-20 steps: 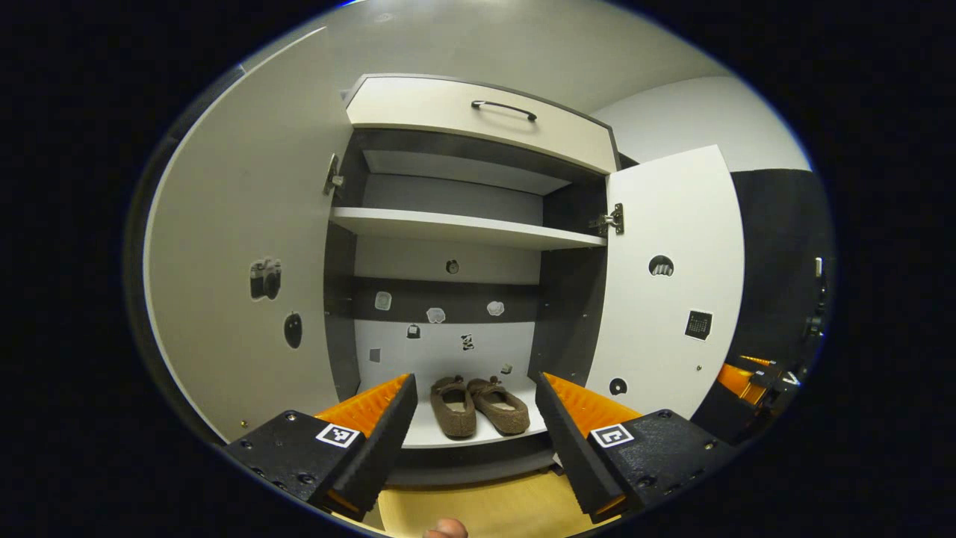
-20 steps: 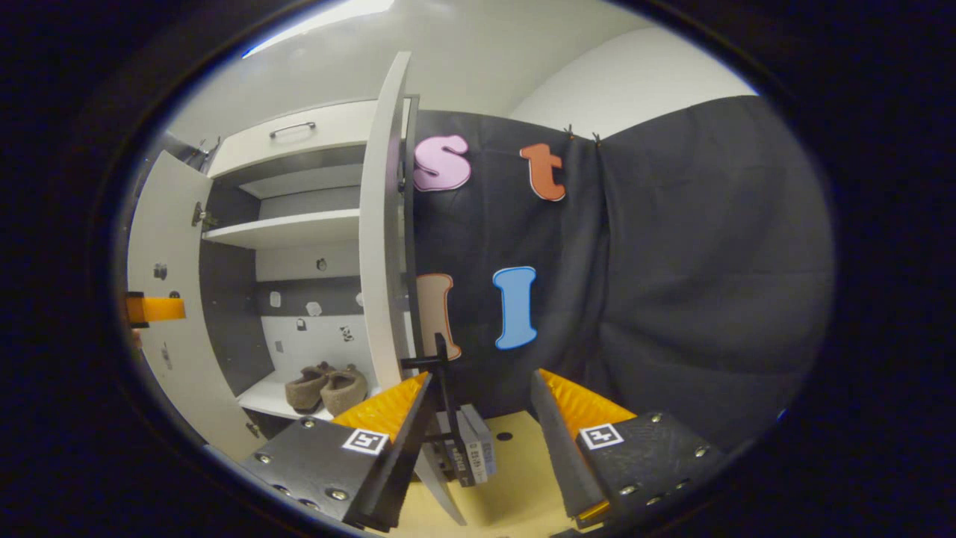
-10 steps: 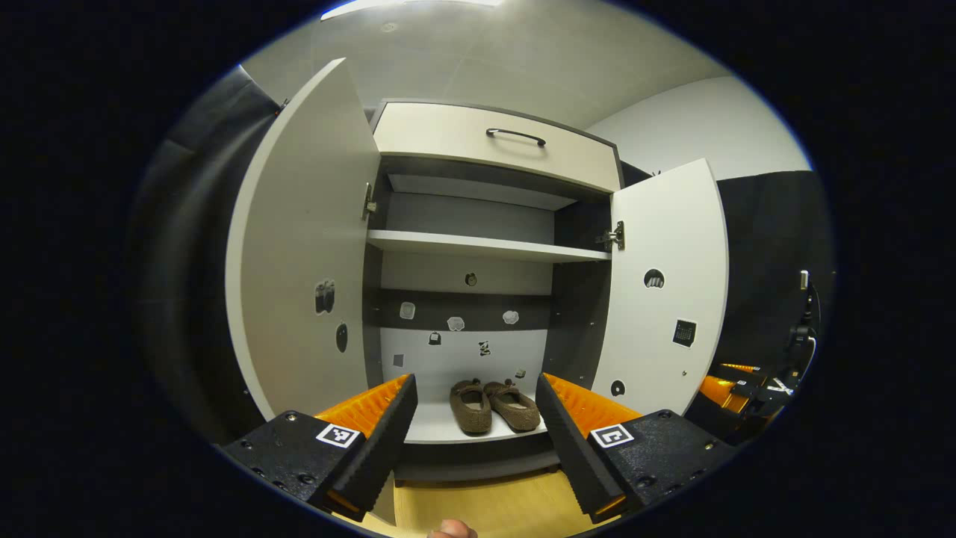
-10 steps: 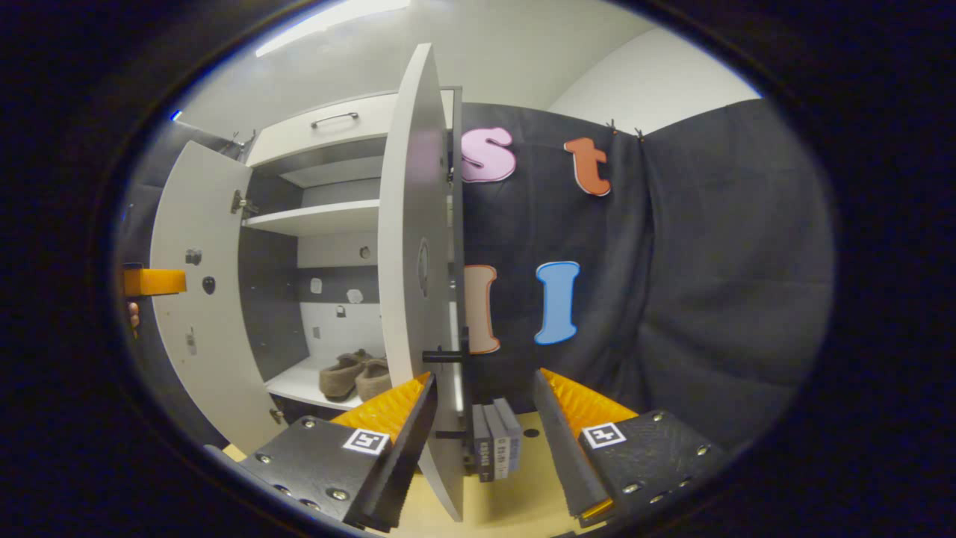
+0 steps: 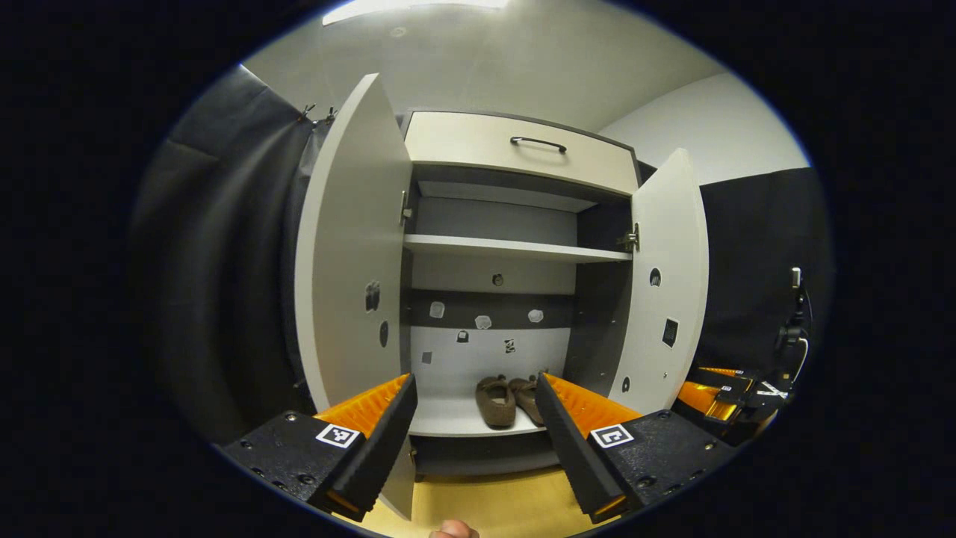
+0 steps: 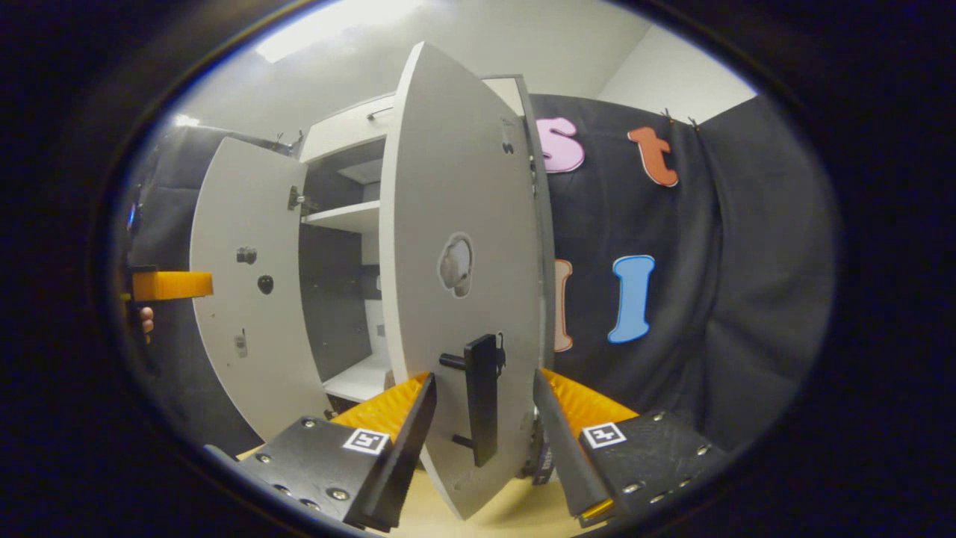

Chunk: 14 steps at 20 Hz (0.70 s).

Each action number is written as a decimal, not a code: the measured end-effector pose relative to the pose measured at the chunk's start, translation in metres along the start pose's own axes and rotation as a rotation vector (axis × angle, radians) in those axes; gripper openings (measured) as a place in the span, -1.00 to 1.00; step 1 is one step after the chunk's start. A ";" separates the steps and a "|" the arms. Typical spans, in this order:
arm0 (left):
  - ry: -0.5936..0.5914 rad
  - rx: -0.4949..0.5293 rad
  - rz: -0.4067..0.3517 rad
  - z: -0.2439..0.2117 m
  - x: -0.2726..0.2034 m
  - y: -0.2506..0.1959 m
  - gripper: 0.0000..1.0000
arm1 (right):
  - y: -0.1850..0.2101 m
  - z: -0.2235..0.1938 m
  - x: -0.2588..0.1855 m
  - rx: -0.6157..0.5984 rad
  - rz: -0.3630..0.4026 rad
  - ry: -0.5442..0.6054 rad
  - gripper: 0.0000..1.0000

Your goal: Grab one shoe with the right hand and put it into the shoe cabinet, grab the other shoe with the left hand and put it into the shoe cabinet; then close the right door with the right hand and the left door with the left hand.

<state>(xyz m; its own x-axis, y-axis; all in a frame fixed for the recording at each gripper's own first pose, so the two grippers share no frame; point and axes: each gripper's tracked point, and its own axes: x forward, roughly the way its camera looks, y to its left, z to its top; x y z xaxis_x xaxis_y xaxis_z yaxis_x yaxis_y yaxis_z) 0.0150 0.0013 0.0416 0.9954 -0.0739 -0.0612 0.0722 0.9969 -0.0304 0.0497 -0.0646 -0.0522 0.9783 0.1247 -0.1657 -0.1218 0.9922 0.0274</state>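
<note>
Two doors stand ajar on the shoe cabinet (image 5: pixel 515 149), and the views divide the scene between them. The left gripper view looks straight into the cabinet from the front: the left door (image 5: pixel 351 246) and right door (image 5: pixel 665 276) flank the opening, a drawer with a dark handle (image 5: pixel 538 142) sits on top, and a shelf (image 5: pixel 515 248) crosses the upper part. The right gripper view shows the outer face of the right door (image 6: pixel 455 224), which the front view hides, with its black handle (image 6: pixel 482 396) standing between the fingers of the right gripper (image 6: pixel 478 418); whether anything touches the handle cannot be told.

Inside, on the white bottom shelf (image 5: pixel 448 418), the two brown slippers (image 5: pixel 508 400) lie side by side, toes toward the back wall, the right one partly behind a finger.

Compared with a second ago, both doors have swung inward and appear narrower from the front, and the right door now covers the slippers in the right gripper view.

The left gripper (image 5: pixel 474 430) hovers in front of the cabinet, jaws spread wide and empty. The right gripper's jaws are likewise apart. At the far left of the right gripper view, a fingertip shows beside the left gripper (image 6: pixel 168 285).
</note>
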 end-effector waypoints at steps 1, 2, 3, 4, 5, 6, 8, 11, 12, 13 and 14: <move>0.000 0.002 0.016 0.000 -0.002 0.005 0.93 | 0.006 -0.001 0.004 0.005 0.017 0.001 0.45; -0.002 0.002 0.030 0.001 -0.004 0.009 0.92 | 0.013 -0.002 0.008 0.009 0.037 0.005 0.45; -0.004 0.002 0.044 0.002 -0.005 0.014 0.92 | 0.020 -0.004 0.012 0.013 0.061 0.009 0.45; -0.007 0.001 0.057 0.003 -0.007 0.017 0.92 | 0.027 -0.005 0.018 0.016 0.080 0.013 0.45; -0.010 0.001 0.069 0.004 -0.009 0.020 0.92 | 0.033 -0.007 0.023 0.019 0.092 0.017 0.58; -0.013 0.001 0.082 0.005 -0.012 0.024 0.86 | 0.038 -0.009 0.029 0.021 0.105 0.024 0.58; -0.014 0.007 0.107 0.005 -0.015 0.031 0.92 | 0.045 -0.011 0.042 0.015 0.108 0.031 0.45; -0.014 0.011 0.138 0.004 -0.018 0.042 0.93 | 0.059 -0.014 0.056 0.015 0.124 0.038 0.75; -0.014 0.010 0.145 0.004 -0.018 0.045 0.92 | 0.063 -0.014 0.062 0.013 0.127 0.036 0.70; -0.015 0.007 0.151 0.006 -0.018 0.046 0.92 | 0.067 -0.014 0.069 0.007 0.125 0.033 0.69; -0.012 0.004 0.156 0.006 -0.016 0.050 0.92 | 0.069 -0.014 0.074 0.001 0.120 0.031 0.63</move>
<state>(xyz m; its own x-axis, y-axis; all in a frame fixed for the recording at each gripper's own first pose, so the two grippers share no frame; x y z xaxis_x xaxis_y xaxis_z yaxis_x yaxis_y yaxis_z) 0.0029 0.0520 0.0469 0.9952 0.0824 -0.0530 -0.0834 0.9964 -0.0172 0.1111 0.0134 -0.0763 0.9509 0.2427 -0.1920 -0.2375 0.9701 0.0499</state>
